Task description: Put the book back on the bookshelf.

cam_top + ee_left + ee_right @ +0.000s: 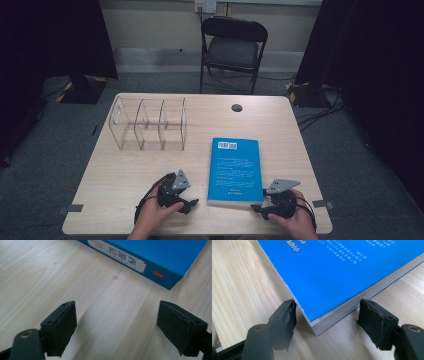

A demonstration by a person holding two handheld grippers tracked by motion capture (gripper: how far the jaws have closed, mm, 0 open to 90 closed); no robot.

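A blue book [235, 170] lies flat on the wooden table [120, 180], back cover up with a barcode at its far end. My left gripper [189, 204] rests on the table just left of the book's near end. In the left gripper view its jaws stand open [117, 327] over bare wood, and the book's spine [130, 260] lies ahead. My right gripper [257, 207] is at the book's near right corner. In the right gripper view that corner of the book [322, 285] sits between the open jaws [327, 317], both pads close beside its edges.
A clear acrylic organizer [150, 125] with three slots stands at the table's far left. A dark cable grommet [236, 107] sits near the far edge. A black folding chair [232, 47] stands beyond the table. Bare wood stretches between organizer and grippers.
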